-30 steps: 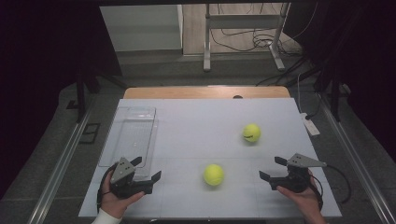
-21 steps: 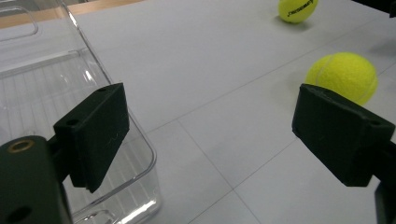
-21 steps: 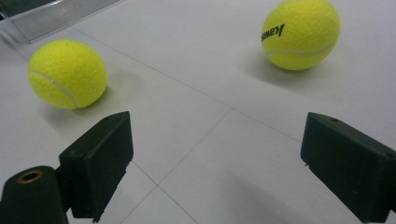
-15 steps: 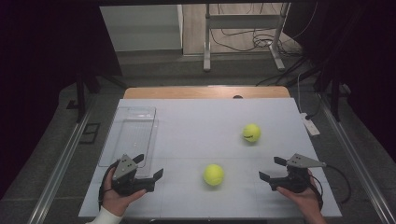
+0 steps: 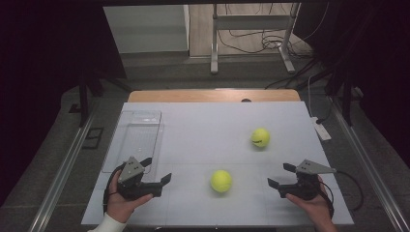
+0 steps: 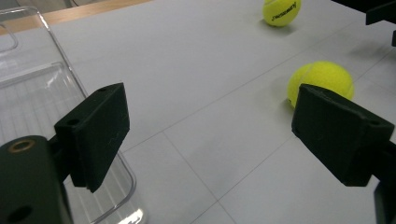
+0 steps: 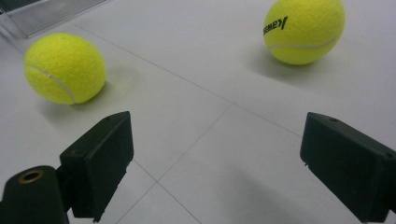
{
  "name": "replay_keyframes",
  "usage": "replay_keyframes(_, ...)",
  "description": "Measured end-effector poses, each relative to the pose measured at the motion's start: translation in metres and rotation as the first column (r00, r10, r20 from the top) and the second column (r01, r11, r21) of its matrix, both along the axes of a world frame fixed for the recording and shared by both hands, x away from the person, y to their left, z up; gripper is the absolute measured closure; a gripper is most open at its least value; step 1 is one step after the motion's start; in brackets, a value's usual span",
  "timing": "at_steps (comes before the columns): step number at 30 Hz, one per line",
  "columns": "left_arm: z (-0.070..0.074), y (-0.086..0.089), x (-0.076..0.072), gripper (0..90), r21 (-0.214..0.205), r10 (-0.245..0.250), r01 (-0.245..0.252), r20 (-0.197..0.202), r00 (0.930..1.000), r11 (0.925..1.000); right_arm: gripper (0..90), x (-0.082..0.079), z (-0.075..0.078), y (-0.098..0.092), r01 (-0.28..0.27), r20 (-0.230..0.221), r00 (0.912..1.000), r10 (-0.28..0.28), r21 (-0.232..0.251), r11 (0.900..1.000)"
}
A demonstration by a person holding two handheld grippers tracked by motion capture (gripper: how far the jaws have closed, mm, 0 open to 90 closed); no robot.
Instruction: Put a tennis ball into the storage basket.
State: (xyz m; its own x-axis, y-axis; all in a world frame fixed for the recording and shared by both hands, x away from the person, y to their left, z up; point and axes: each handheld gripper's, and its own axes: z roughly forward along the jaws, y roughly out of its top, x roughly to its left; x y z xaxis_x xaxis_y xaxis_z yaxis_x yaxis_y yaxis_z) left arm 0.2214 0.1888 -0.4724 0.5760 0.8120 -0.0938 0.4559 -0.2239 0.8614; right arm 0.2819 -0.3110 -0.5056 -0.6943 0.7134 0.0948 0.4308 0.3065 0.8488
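Two yellow tennis balls lie on the white table top [image 5: 203, 130]. The near ball [image 5: 221, 181] [image 6: 322, 77] [image 7: 64, 67] rests between my two grippers. Farther back and to the right sits the other ball [image 5: 260, 137] [image 6: 281, 10] [image 7: 303, 28], which has black lettering. My left gripper [image 5: 157, 169] [image 6: 217, 135] is held low at the front left, open and with nothing between its jaws, pointing toward the near ball. At the front right, my right gripper [image 5: 278, 175] [image 7: 215, 163] is also open and holds nothing, apart from both balls.
A clear plastic tray [image 5: 135, 137] [image 6: 37, 93] lies along the table's left side, just beyond the left gripper. A white power strip [image 5: 320, 129] sits at the right edge. A metal stand [image 5: 251, 43] and cables are on the floor behind the table.
The left gripper has edged slightly to the right and forward. The right gripper and both balls have not moved.
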Motion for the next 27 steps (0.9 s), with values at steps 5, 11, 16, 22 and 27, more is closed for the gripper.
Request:
replay_keyframes(5,0.001,-0.003,0.004,12.2,-0.001,-0.016,0.016,-0.011,0.9998,0.9999,10.4,0.001,-0.001,0.000,0.000,-0.002,1.0000,0.000,0.001,1.0000)
replay_keyframes(11,0.002,-0.009,0.010,12.2,-0.002,-0.037,0.037,-0.036,0.9987,0.9993,10.4,0.001,-0.001,0.000,0.002,-0.004,1.0000,-0.002,0.001,1.0000)
replay_keyframes(16,0.004,-0.016,0.015,12.2,-0.002,-0.058,0.058,-0.045,0.9973,0.9983,10.4,0.001,-0.001,0.000,0.002,-0.003,1.0000,-0.002,-0.005,1.0000)
replay_keyframes(22,0.004,-0.024,0.023,12.3,-0.002,-0.084,0.084,-0.056,0.9949,0.9965,10.4,0.001,-0.002,0.000,0.001,-0.003,1.0000,-0.001,-0.008,1.0000)
replay_keyframes(27,0.006,-0.029,0.026,12.2,0.000,-0.098,0.098,-0.059,0.9935,0.9952,10.4,0.001,-0.002,0.000,0.001,-0.002,1.0000,-0.001,-0.011,0.9999)
